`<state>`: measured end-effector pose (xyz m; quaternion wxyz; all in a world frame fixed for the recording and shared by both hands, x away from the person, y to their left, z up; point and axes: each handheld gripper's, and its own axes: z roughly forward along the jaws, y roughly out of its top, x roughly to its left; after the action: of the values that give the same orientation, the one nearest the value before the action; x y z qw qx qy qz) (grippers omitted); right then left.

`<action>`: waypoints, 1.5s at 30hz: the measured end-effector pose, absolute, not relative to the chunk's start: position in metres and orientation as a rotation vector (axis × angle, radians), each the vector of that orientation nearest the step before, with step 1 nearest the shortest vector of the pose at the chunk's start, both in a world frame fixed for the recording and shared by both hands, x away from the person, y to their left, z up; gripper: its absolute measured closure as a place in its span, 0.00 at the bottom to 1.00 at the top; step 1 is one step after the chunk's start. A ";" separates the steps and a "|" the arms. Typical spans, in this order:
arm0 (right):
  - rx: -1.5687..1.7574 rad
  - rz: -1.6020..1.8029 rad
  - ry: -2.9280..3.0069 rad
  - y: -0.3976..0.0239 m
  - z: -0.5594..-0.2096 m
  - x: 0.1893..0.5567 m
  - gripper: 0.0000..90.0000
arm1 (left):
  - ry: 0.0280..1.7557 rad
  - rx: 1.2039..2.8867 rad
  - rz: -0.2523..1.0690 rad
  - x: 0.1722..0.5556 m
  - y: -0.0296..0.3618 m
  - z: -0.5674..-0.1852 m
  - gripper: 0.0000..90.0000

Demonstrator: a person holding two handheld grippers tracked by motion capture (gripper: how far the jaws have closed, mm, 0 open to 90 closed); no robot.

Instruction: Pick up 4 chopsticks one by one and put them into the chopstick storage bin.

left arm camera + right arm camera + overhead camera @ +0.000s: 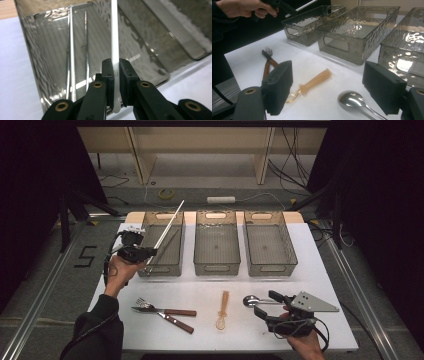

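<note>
The left tongs (114, 75) pinch a white chopstick (169, 224) near its end, slanting it over the left bin (176, 265) to join the sticks inside, while the right tongs (337, 87) gape empty above the metal spoon (352, 99) on the tabletop (210, 292).

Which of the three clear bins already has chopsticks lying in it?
The leftmost bin, the one the left tool holds a white chopstick over. The middle bin and right bin hold nothing.
</note>
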<state>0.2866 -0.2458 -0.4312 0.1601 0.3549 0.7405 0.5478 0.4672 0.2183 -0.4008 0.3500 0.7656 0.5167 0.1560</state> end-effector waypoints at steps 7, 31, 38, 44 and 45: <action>1.005 1.563 2.120 -0.245 -0.431 0.286 0.28 | 1.367 1.967 0.403 0.471 0.226 -0.405 0.92; 0.997 1.560 2.120 -0.245 -0.430 0.285 0.28 | 1.440 2.000 0.442 0.479 0.239 -0.424 0.92; 0.996 1.561 2.122 -0.244 -0.430 0.285 0.28 | 1.453 2.009 0.429 0.482 0.239 -0.429 0.92; 0.998 1.565 2.120 -0.244 -0.430 0.285 0.28 | 1.467 1.997 0.423 0.483 0.238 -0.429 0.85; 0.999 1.565 2.120 -0.244 -0.430 0.285 0.28 | 1.465 1.991 0.421 0.482 0.238 -0.428 0.81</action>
<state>0.2850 -0.2444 -0.4302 0.1610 0.3497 0.7425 0.5482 0.4823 0.2379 -0.4282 0.3118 0.7545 0.5550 0.1595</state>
